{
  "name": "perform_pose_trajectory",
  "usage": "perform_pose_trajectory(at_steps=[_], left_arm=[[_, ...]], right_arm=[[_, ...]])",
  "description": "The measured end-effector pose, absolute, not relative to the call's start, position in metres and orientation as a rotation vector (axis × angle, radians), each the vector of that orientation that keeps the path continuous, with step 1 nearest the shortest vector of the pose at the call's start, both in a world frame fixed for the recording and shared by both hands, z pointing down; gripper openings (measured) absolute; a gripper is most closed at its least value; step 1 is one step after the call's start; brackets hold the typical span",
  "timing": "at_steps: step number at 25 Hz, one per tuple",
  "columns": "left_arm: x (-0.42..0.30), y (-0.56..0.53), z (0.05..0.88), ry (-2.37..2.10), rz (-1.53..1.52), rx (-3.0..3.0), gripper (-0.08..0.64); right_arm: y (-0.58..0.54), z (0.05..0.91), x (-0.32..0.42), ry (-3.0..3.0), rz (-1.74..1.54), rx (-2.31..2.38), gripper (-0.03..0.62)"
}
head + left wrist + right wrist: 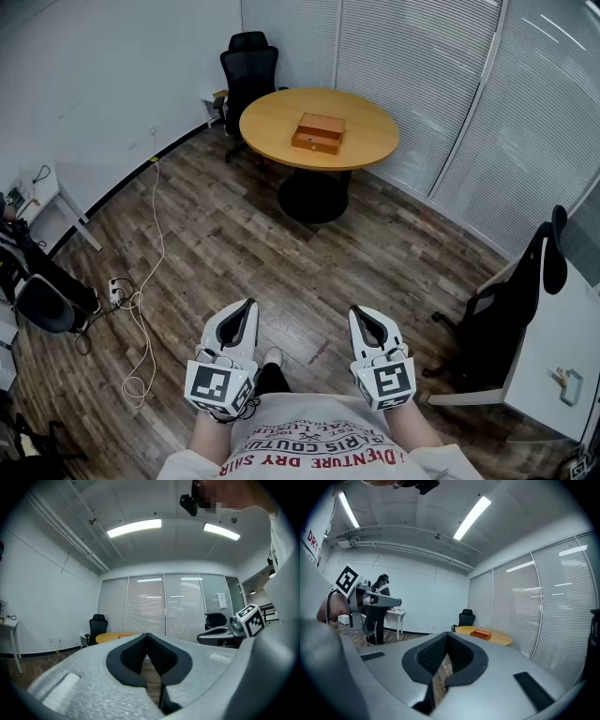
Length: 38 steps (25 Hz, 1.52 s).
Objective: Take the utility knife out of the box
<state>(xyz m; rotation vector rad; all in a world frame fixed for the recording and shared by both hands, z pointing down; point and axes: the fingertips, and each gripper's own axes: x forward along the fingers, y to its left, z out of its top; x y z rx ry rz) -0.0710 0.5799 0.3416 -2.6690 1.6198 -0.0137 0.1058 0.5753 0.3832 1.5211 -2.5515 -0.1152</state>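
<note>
A small wooden box [318, 133] sits on a round wooden table [272, 117] across the room; the right gripper view also catches the box [481, 633]. No utility knife shows in any view. Both grippers are held low and close to my body, far from the table. My left gripper [248, 306] is shut with nothing between its jaws, and they meet in its own view, left gripper [147, 637]. My right gripper [358, 312] is likewise shut and empty, its tips touching in the right gripper view, right gripper [446, 637].
A black office chair [248, 67] stands behind the table and another [520, 286] by a white desk [562, 356] at the right. A white cable [150, 281] and power strip [114, 289] lie on the wood floor at the left. Blinds line the far wall.
</note>
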Motion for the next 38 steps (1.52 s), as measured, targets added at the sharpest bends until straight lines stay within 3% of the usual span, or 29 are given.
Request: perform_pose_trajectory(at_steps=[19,38], left_arm=[[-0.085,0.551,0.379,1.672,-0.090,-2.737,-0.006],[-0.170,0.317,0.360,1.516,-0.061,-2.832,-0.006]], right_arm=[[0.546,0.421,0.096,-2.535,0.050,1.486,0.008],[0.334,0.420,0.029,-2.359,0.119,1.661,0.008]])
